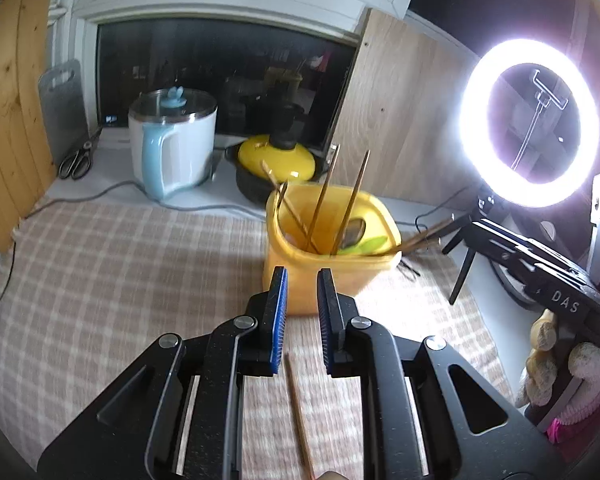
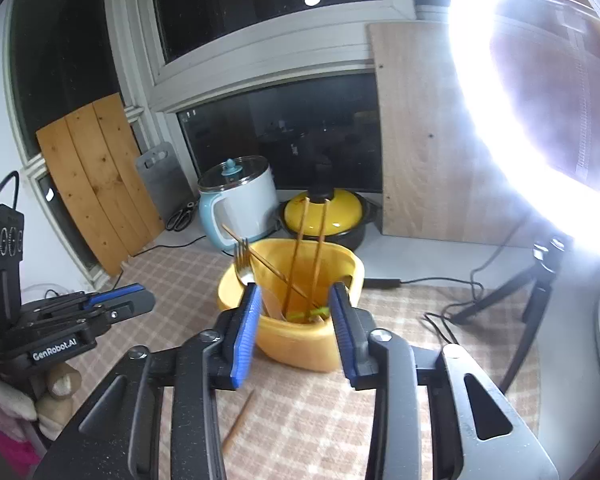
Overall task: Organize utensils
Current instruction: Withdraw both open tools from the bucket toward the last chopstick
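A yellow tub stands on the checked tablecloth and holds several chopsticks, a metal fork, a spoon and a green utensil. One chopstick lies on the cloth in front of the tub. My left gripper is open and empty, just in front of the tub and above the loose chopstick; it also shows in the right wrist view. My right gripper is open and empty, hovering over the tub's near rim.
A white-and-blue kettle, a black pot with a yellow lid, scissors and a grey board stand at the back. A lit ring light on a tripod stands right, with cables.
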Tool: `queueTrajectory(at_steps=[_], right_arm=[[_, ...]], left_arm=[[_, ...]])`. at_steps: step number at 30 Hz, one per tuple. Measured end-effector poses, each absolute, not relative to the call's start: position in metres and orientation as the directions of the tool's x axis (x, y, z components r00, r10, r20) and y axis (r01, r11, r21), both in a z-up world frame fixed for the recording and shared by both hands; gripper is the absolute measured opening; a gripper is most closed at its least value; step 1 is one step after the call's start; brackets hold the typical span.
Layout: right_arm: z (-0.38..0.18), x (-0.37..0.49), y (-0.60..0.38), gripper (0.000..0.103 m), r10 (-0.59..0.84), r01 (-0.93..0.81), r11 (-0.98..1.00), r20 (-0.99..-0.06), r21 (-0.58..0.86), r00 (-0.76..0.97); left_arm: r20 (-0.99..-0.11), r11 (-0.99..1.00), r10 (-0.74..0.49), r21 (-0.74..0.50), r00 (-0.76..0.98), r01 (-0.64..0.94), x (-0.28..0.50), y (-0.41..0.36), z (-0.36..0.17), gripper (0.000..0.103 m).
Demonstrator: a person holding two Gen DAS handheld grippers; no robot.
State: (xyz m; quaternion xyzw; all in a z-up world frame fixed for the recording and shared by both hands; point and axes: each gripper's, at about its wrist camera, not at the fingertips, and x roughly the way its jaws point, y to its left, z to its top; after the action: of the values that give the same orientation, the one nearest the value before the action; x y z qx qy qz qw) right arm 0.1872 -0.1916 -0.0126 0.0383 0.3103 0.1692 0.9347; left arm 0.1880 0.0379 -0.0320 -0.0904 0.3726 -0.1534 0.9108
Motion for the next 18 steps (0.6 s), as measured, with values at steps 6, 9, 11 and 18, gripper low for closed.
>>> queueTrajectory(at_steps=[6, 9, 11, 18], right_arm=[[-0.031, 0.163, -0.217, 0.052, 0.303, -0.26, 0.952, -0.597, 0.16, 0.743], [-0.041, 0.152, -0.227, 0.053, 0.275, -0.239, 0.961, -0.615, 0.142, 0.739], [-0.049, 0.145, -0.237, 0.053, 0.257, -0.218, 0.966, -0.629, 0.141, 0.734], [-0.075, 0.132, -0.273, 0.053, 0.216, -0.122, 0.975, -0.677, 0.184, 0.703]], left_arm=[[-0.711, 0.935, -0.35, -0.308, 0.61, 0.178, 0.174, 0.039, -0.057, 0.03], [-0.739, 0.932, -0.356, -0.327, 0.572, 0.157, 0.167, 0.038, -0.073, 0.038], [-0.765, 0.932, -0.357, -0.327, 0.536, 0.153, 0.164, 0.035, -0.085, 0.038], [-0.849, 0.926, -0.378, -0.343, 0.368, 0.159, 0.157, 0.011, -0.133, 0.037]])
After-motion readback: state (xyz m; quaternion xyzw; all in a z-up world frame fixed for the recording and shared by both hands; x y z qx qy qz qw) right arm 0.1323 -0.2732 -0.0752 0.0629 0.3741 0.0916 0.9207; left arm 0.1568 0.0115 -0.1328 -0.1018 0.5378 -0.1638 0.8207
